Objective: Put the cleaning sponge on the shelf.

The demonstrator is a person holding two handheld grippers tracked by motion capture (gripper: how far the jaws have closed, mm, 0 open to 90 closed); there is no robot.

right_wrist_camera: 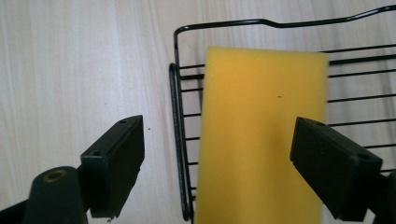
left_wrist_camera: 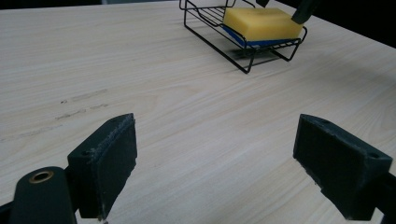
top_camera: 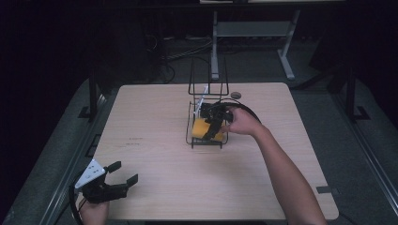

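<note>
- Pale wood table [top_camera: 155, 122], dark room around it.
- Wire rack [top_camera: 207, 123] sits mid-table; sponge [top_camera: 202, 128] lies flat in its tray, yellow side up, blue layer under.
- Right gripper [top_camera: 213, 125] hovers over the sponge, jaws wide apart, holding nothing, clear of the foam.
- Left gripper [top_camera: 123, 172] at the near left edge, well apart from the rack, jaws spread wide, empty.
</note>
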